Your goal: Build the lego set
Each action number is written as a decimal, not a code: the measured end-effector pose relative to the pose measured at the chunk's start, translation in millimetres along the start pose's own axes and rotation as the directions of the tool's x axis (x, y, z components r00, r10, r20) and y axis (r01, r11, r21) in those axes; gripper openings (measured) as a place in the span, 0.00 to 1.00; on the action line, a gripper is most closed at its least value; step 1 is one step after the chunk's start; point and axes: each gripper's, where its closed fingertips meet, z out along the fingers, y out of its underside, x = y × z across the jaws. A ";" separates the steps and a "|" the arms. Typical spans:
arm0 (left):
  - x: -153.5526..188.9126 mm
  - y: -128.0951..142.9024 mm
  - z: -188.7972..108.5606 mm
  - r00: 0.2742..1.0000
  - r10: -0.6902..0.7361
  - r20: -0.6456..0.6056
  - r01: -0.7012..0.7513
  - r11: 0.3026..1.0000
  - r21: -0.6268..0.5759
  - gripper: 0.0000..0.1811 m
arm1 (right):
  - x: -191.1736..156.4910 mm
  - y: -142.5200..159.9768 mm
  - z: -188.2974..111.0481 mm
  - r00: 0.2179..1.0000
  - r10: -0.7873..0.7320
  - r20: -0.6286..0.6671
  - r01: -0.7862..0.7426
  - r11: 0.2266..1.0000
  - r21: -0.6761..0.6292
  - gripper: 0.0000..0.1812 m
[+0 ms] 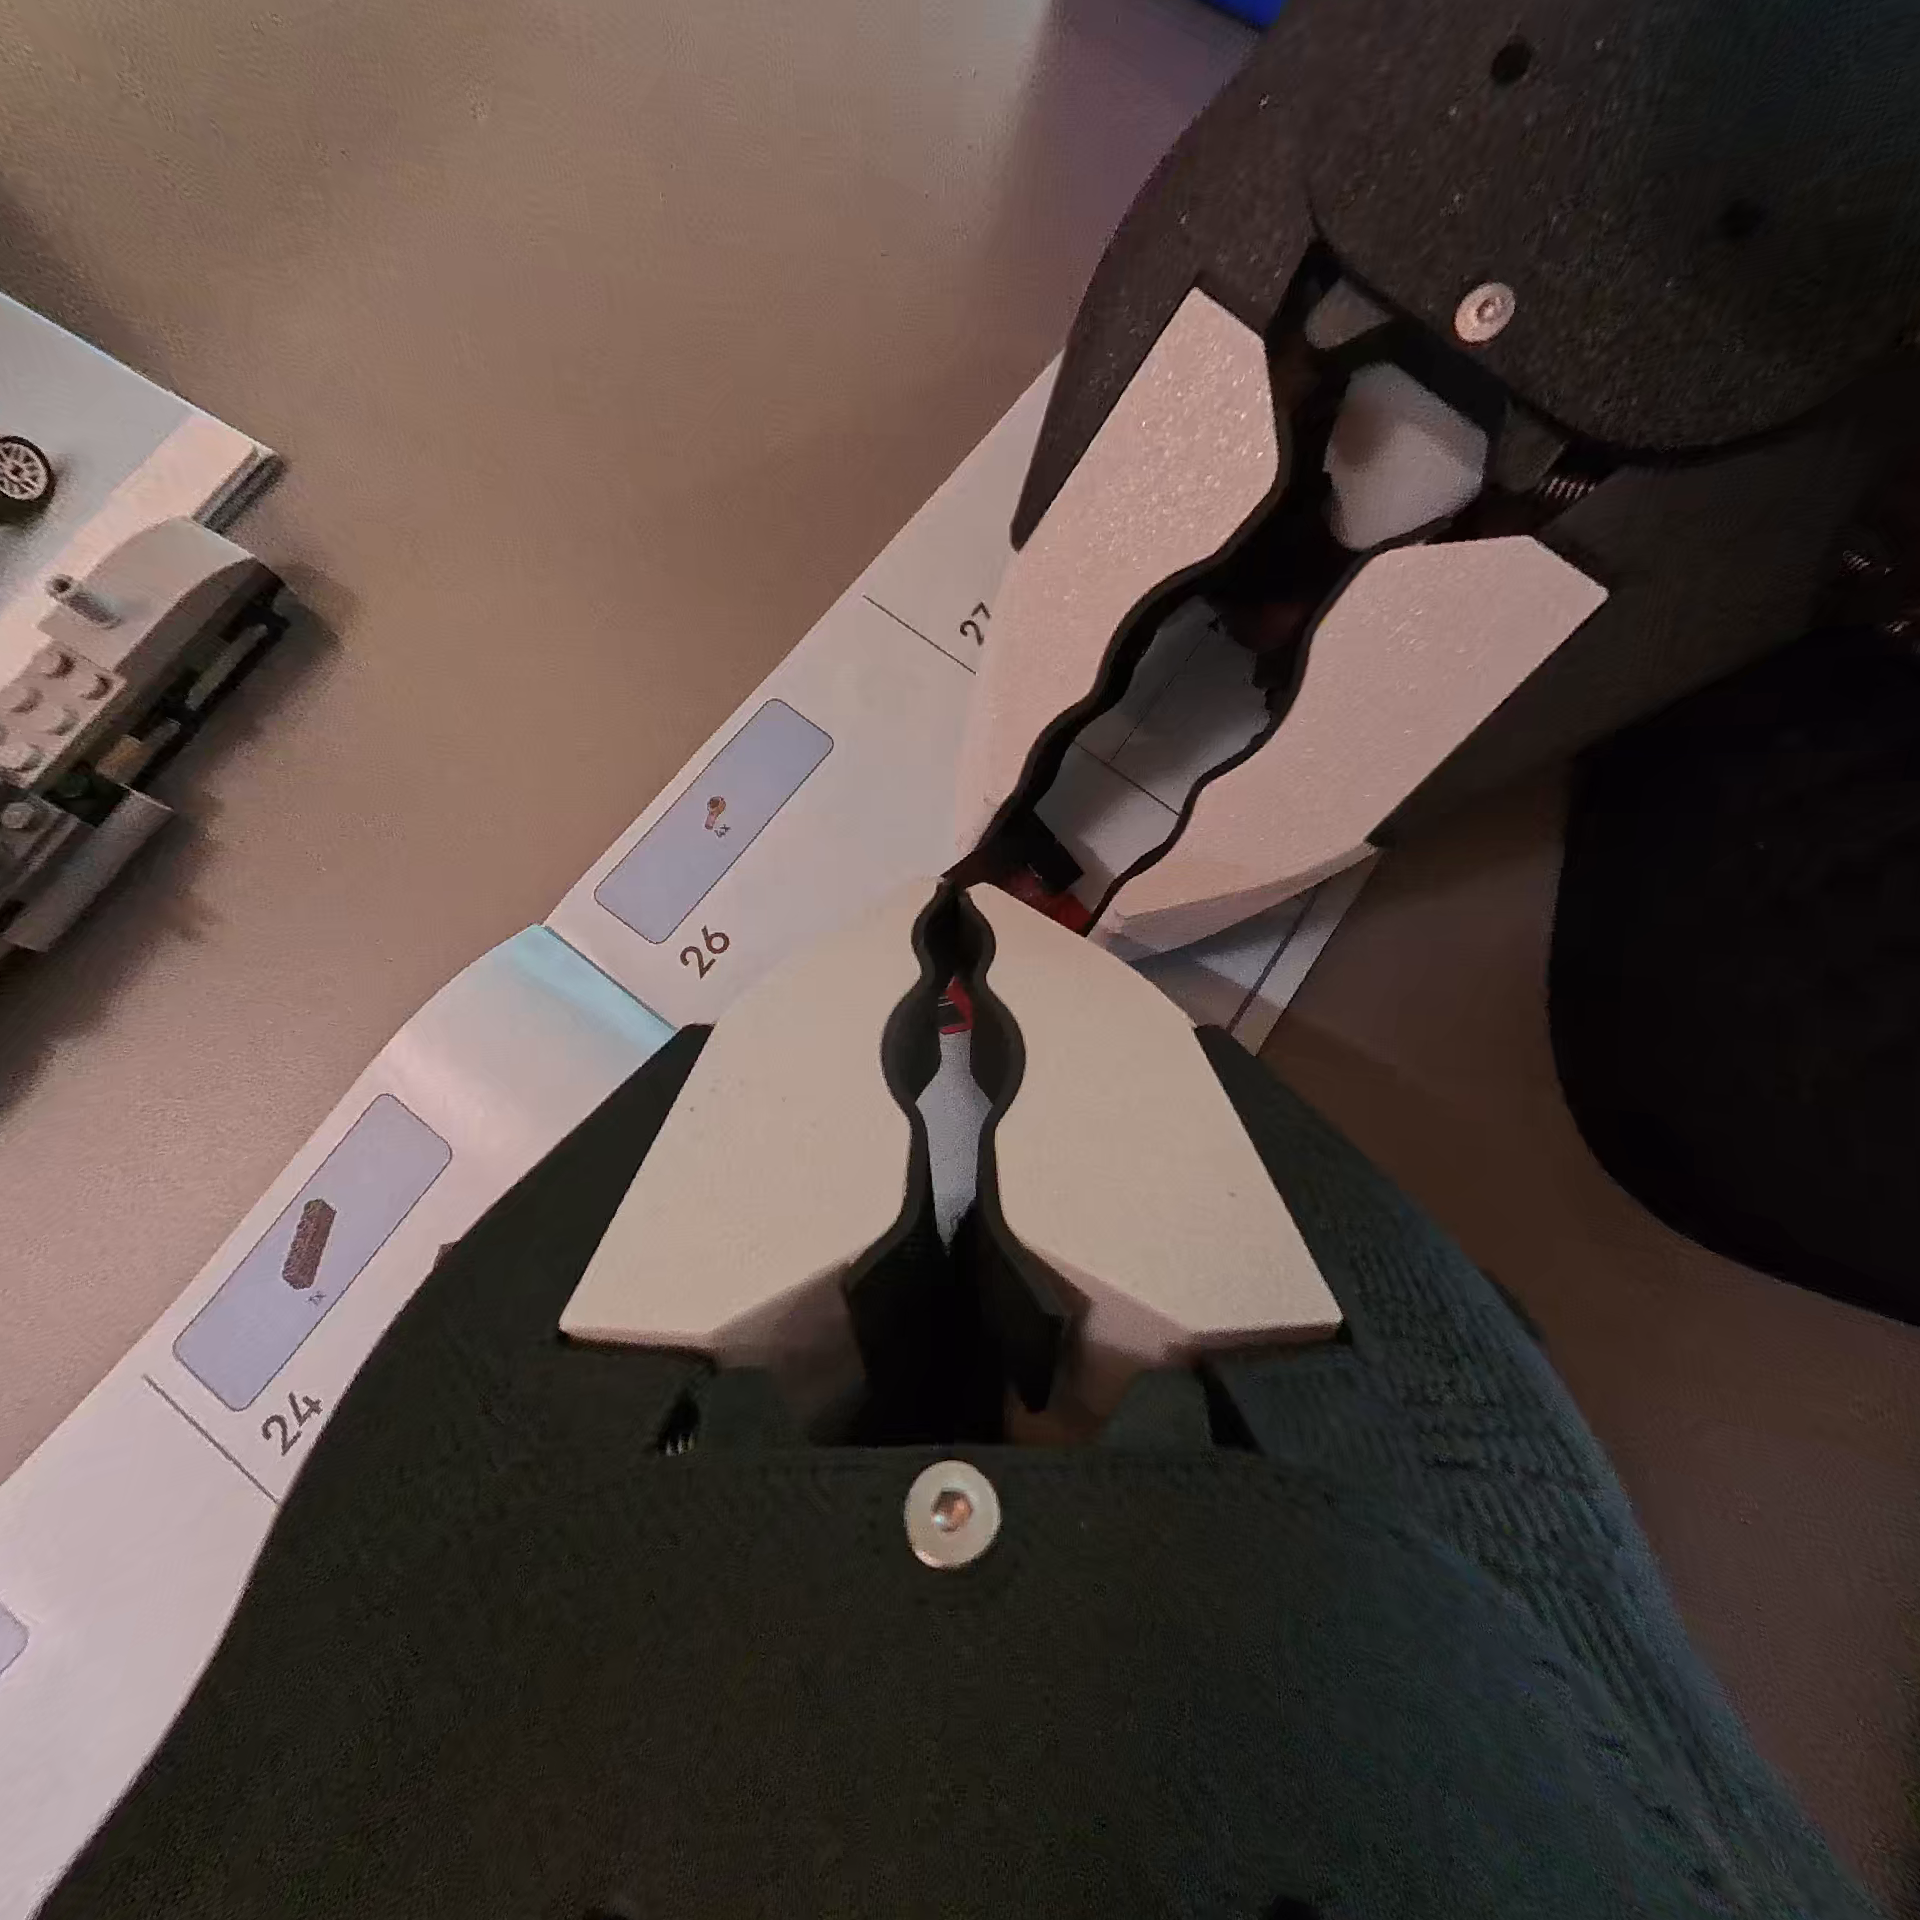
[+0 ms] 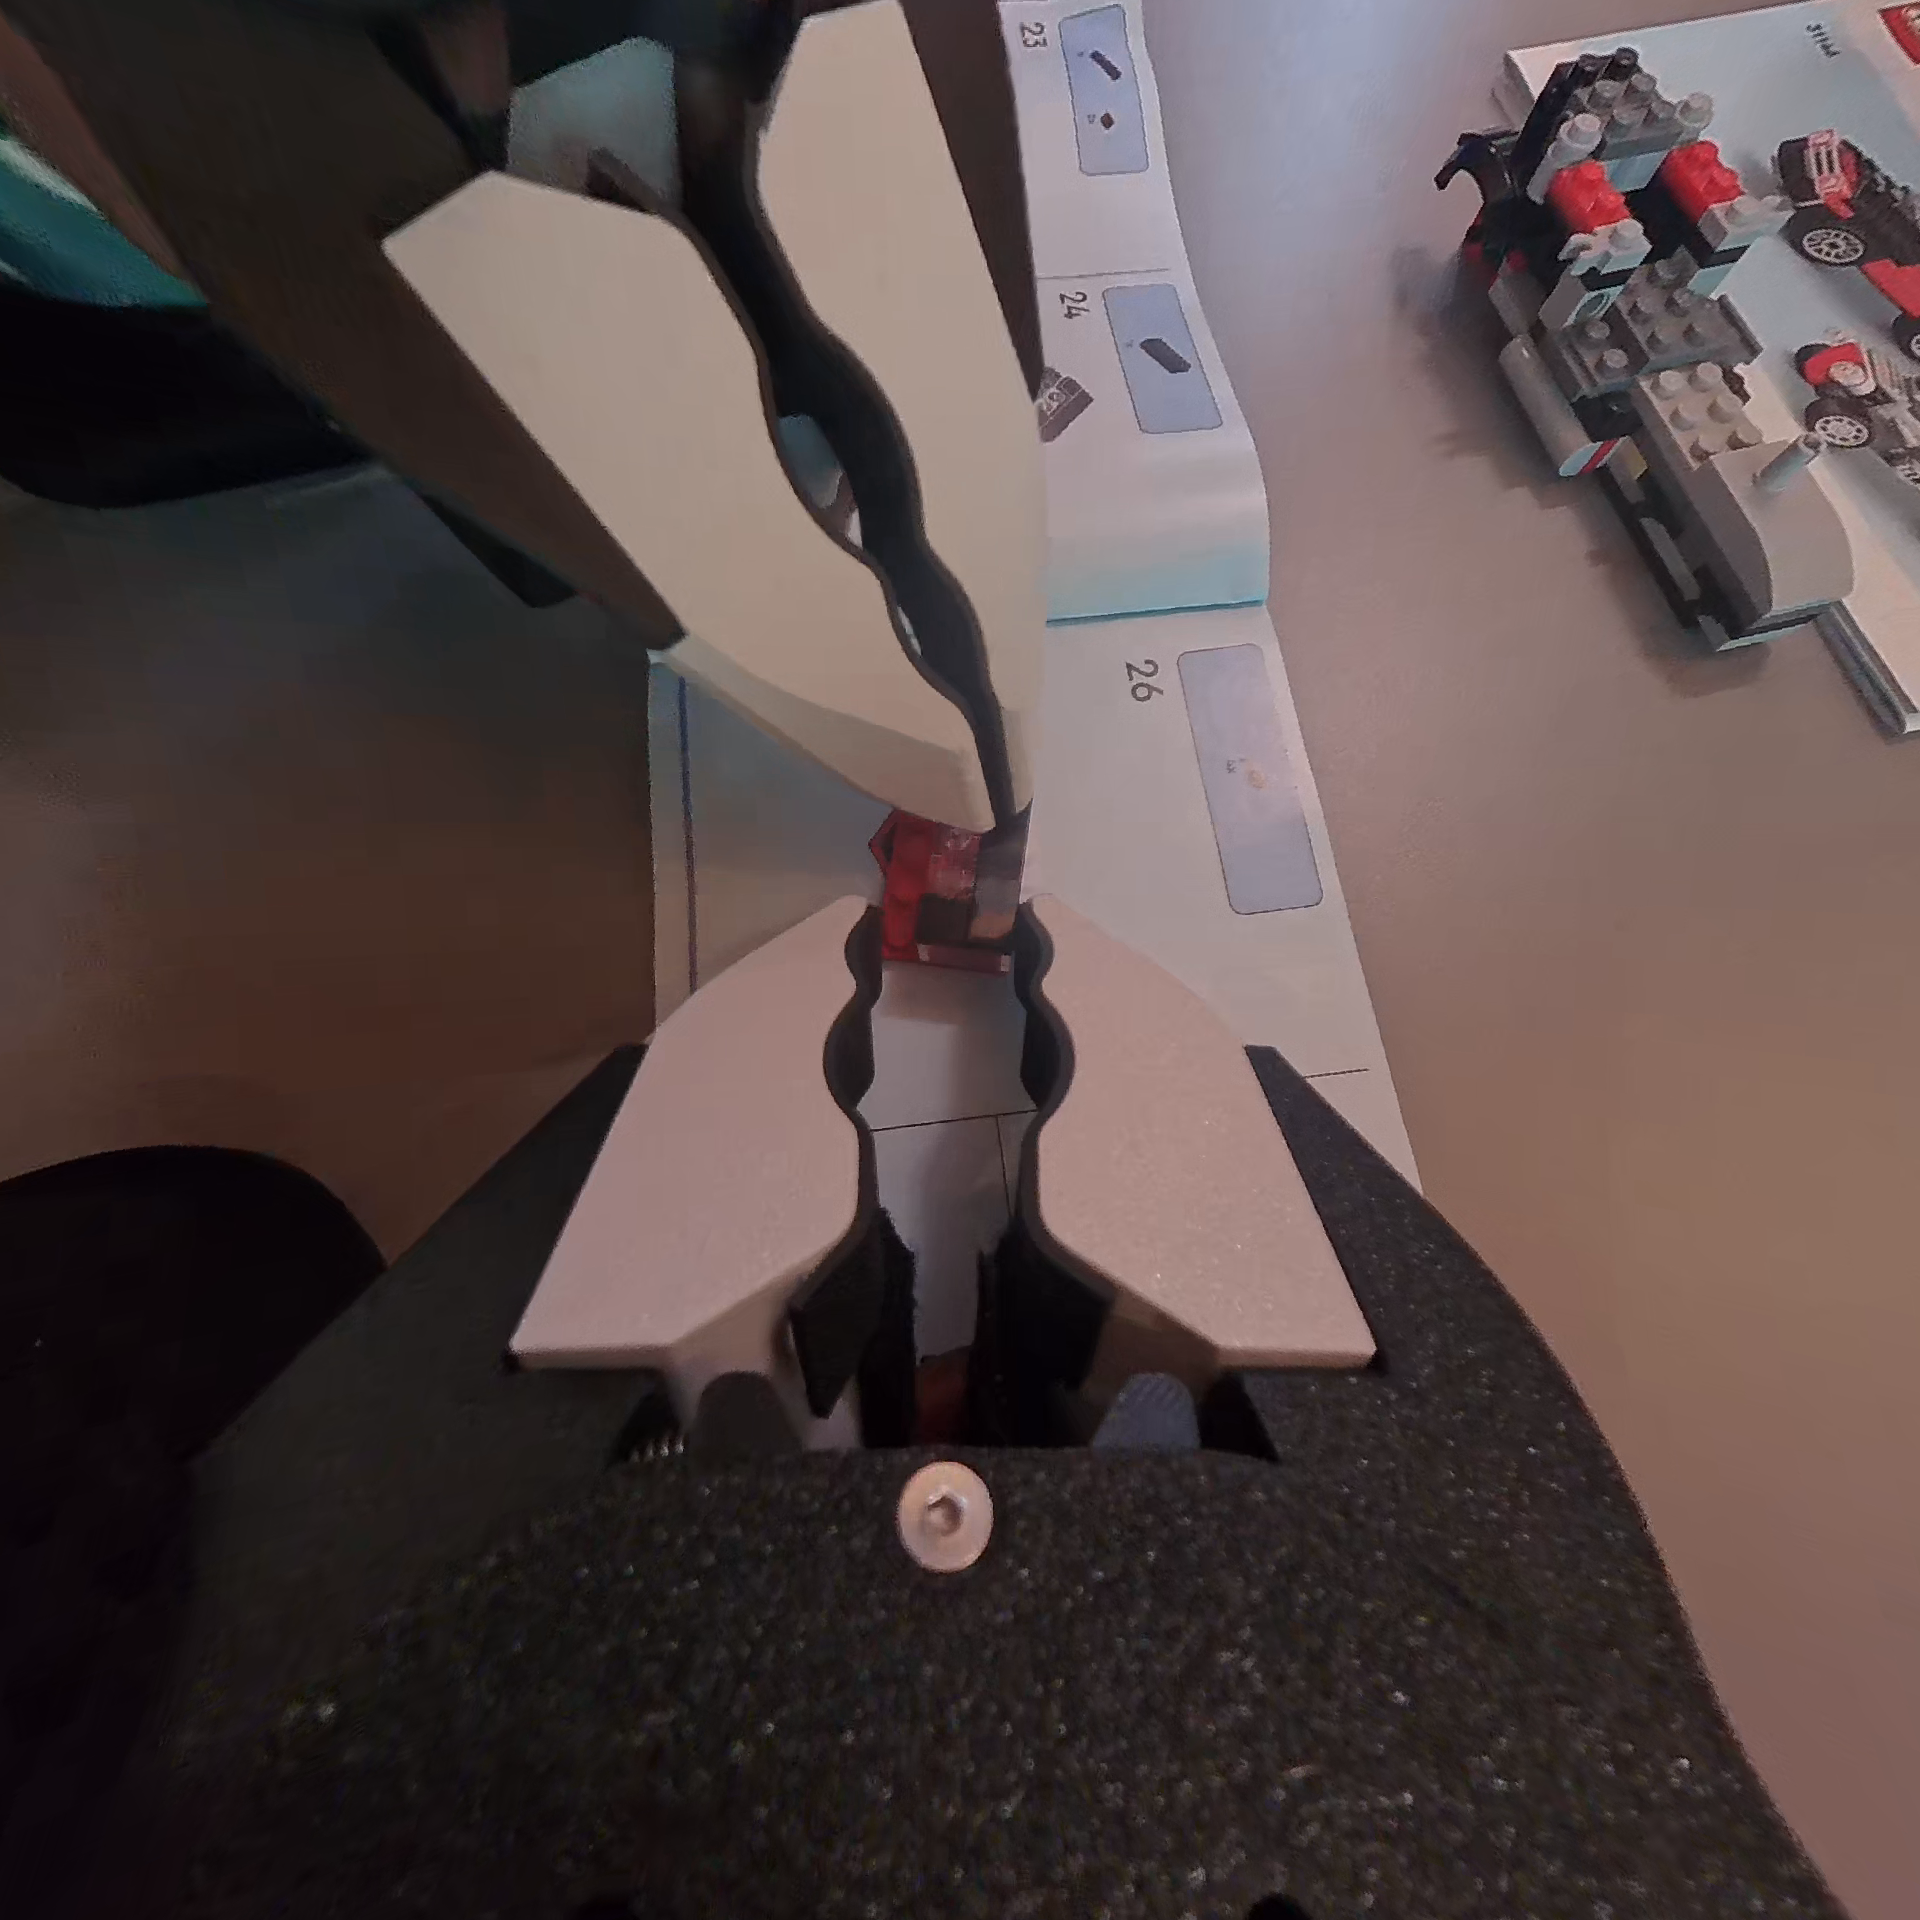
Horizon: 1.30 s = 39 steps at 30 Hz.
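Note:
Both grippers meet tip to tip above the open instruction booklet (image 2: pixel 1174 935). My right gripper (image 2: pixel 948 909) is shut on a small red and black lego assembly (image 2: pixel 914 894) and holds it between its fingertips. My left gripper (image 2: pixel 992 810) comes in from above, its jaws closed on a thin dark grey piece (image 2: pixel 1003 878) that sits against the assembly's right side. In the left wrist view my left gripper (image 1: pixel 951 896) is shut at the tips, and the right gripper (image 1: pixel 1039 894) faces it with the red assembly (image 1: pixel 1055 902) showing between them. Most of the assembly is hidden by fingers.
A partly built grey, black and red lego vehicle (image 2: pixel 1662 364) stands on a second booklet (image 2: pixel 1870 675) to the right; it also shows at the left edge in the left wrist view (image 1: pixel 104 675). A dark rounded object (image 2: pixel 156 1299) lies beside the booklet on the tan table (image 2: pixel 1558 1143). Less than 4 cm separates the two grippers' tips.

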 end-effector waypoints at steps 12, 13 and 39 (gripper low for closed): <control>4.3 7.3 -16.0 0.902 0.270 -0.337 -0.241 0.962 0.126 0.21 | -0.3 -2.6 -6.5 0.999 0.022 0.040 -0.024 0.999 0.046 0.21; 4.4 7.1 -14.0 0.889 0.305 -0.342 -0.278 0.952 0.125 0.21 | 0.7 -3.1 -7.9 0.999 0.023 0.033 -0.025 0.998 0.054 0.19; 9.1 14.4 -6.9 0.766 0.450 -0.459 -0.430 0.889 0.154 0.09 | -7.4 -4.3 -5.7 0.994 -0.060 0.088 0.055 0.997 0.057 0.09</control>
